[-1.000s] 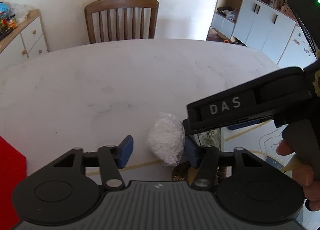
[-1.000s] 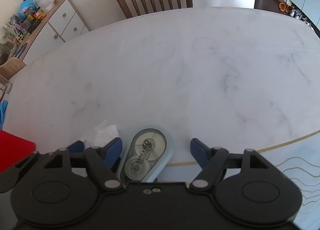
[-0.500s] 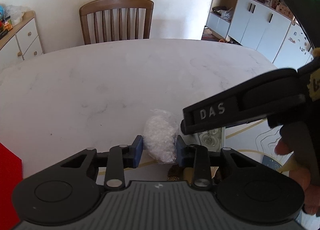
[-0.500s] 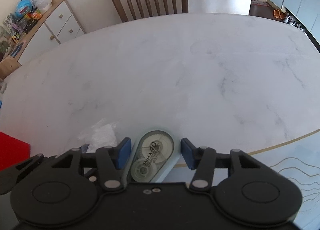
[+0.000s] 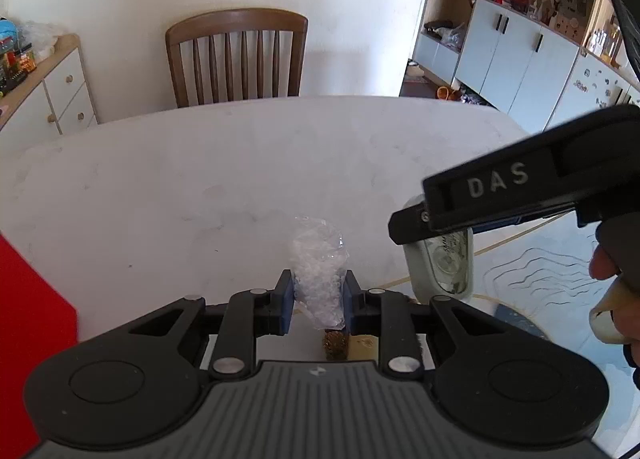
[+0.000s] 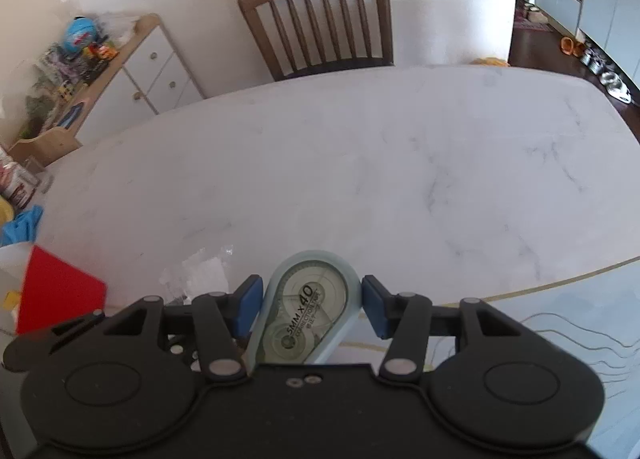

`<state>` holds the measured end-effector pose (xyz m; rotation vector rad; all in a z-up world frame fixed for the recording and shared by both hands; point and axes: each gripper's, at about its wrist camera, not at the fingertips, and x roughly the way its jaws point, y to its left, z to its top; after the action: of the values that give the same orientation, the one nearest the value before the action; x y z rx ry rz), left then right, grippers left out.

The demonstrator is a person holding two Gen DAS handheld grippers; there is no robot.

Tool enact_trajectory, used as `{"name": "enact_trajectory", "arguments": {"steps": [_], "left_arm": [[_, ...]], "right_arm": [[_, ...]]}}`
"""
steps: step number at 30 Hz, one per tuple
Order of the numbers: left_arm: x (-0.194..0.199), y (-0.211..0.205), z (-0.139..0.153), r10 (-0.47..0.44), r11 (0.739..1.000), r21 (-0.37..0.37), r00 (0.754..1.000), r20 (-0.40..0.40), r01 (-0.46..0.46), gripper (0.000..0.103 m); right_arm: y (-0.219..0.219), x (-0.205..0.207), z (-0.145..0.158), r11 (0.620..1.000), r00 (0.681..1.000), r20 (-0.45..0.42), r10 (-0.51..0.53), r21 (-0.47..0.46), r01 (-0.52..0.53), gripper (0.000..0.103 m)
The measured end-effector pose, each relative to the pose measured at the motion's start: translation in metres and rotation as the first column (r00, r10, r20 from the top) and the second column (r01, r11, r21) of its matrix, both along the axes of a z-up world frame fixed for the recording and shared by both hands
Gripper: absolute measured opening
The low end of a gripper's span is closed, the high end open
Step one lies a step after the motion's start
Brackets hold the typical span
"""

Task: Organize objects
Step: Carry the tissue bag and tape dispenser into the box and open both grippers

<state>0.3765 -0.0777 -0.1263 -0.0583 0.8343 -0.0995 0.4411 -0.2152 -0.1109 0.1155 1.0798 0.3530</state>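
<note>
We take the marble table (image 5: 200, 179) as our landmark. At its near edge, our left gripper (image 5: 316, 299) has its 2 blue pads pressed against a clear plastic bag of white bits (image 5: 318, 271); the jaws stand narrow, holding the bag upright above the tabletop. Just to the right of it, also at the near edge, our right gripper (image 6: 310, 305) holds a pale green correction tape dispenser (image 6: 308, 315) (its label reads "5MM x 40"), the pads touching both its sides. From the left wrist view the dispenser (image 5: 444, 263) shows beneath the right gripper's black body, off the table's rim. A red box (image 6: 56, 291) sits at the table's near left corner. A wooden chair (image 5: 236, 55) stands at the far side of the table.
</note>
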Motion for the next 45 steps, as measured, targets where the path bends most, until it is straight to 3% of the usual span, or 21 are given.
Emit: {"name": "enact_trajectory", "arguments": {"steps": [13,21,41,43,45], "left_arm": [[-0.048,0.006,0.047,0.0,1.0,-0.015,1.0,0.031,0.001,0.024],[-0.08,0.027,0.072,0.013,0.999,-0.037,0.999,0.04,-0.011,0.024],[-0.163,0.149,0.103,0.088,0.994,-0.062,0.995,0.038,-0.085,0.024],[-0.168,0.163,0.104,0.1,0.994,-0.057,0.994,0.038,-0.098,0.024],[-0.173,0.18,0.104,0.115,0.992,-0.05,0.993,0.037,-0.113,0.024]], "right_arm": [[-0.029,-0.039,0.044,0.997,0.996,0.056,0.072,0.027,-0.073,0.053],[-0.018,-0.057,0.063,0.99,0.988,0.065,0.137,0.018,-0.138,0.053],[0.119,-0.11,0.092,0.93,0.922,0.124,0.366,-0.007,-0.368,0.053],[0.169,-0.121,0.083,0.925,0.917,0.135,0.376,-0.01,-0.379,0.053],[0.182,-0.113,0.078,0.921,0.911,0.146,0.386,-0.009,-0.389,0.053]]}}
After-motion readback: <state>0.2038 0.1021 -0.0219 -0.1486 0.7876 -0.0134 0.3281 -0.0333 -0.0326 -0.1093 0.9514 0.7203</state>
